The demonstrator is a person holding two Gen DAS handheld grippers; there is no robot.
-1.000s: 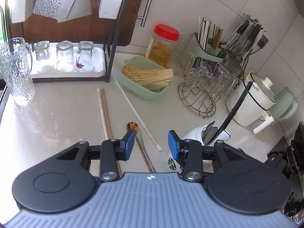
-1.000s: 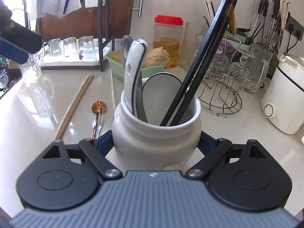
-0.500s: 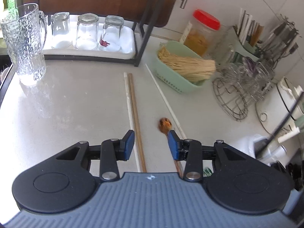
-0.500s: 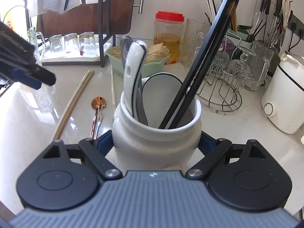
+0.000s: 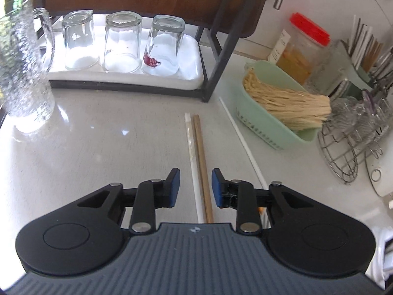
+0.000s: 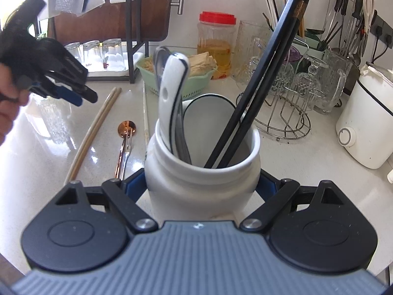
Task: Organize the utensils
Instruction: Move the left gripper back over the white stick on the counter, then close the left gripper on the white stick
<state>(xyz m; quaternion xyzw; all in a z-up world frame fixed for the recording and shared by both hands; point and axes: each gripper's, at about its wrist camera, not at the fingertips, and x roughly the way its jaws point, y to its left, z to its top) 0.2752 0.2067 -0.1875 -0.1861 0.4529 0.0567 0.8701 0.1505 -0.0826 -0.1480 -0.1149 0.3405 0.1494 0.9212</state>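
My left gripper (image 5: 195, 184) is open above a white chopstick (image 5: 192, 152) and a wooden chopstick (image 5: 202, 157) that lie side by side on the counter; both run between its fingers. It also shows in the right wrist view (image 6: 73, 98), held off the counter. A second white chopstick (image 5: 242, 142) lies to the right. My right gripper (image 6: 201, 186) is shut on a white ceramic utensil jar (image 6: 203, 179) holding black chopsticks (image 6: 260, 78), a white spoon (image 6: 172, 93) and a metal one. A copper spoon (image 6: 125, 132) lies left of the jar.
A green basket of straws (image 5: 270, 123) and a red-lidded jar (image 5: 302, 49) stand to the right. A rack with a tray of upturned glasses (image 5: 122, 46) is at the back, a glass jug (image 5: 22, 73) at the left. A wire glass rack (image 6: 289, 103) and white kettle (image 6: 366, 120) stand at right.
My left gripper has moved left and down, from over the copper spoon to straddle the white and wooden chopsticks. The right gripper keeps hold of the jar, barely moving.
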